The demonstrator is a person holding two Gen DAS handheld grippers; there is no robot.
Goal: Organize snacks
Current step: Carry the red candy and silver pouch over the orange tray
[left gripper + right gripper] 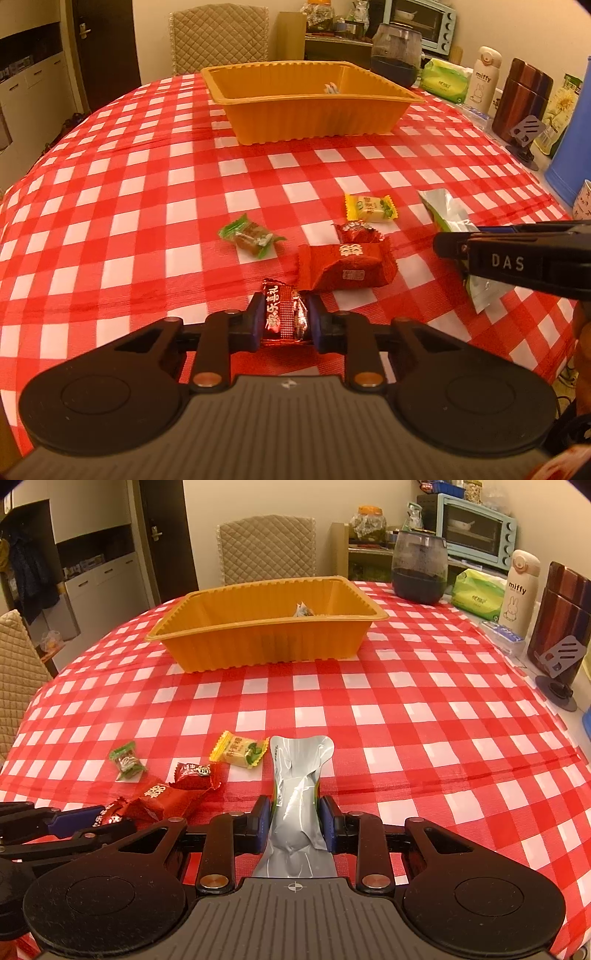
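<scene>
Left tongs (282, 317): clamped on dark red candy (283, 312).
Right tongs (295, 814): gripping silver pouch (297, 794), long axis toward 12 o'clock.
Orange tray (258, 638): 12 o'clock of both tongs, well apart across the bench (424, 738).

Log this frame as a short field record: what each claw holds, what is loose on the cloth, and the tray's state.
left claw: shut on dark red candy
right claw: shut on silver pouch
loose on cloth: green candy, yellow candy, small red candy, large red pack
orange tray: upright beyond the snacks, one small wrapped item inside
surface: red checked tablecloth
</scene>
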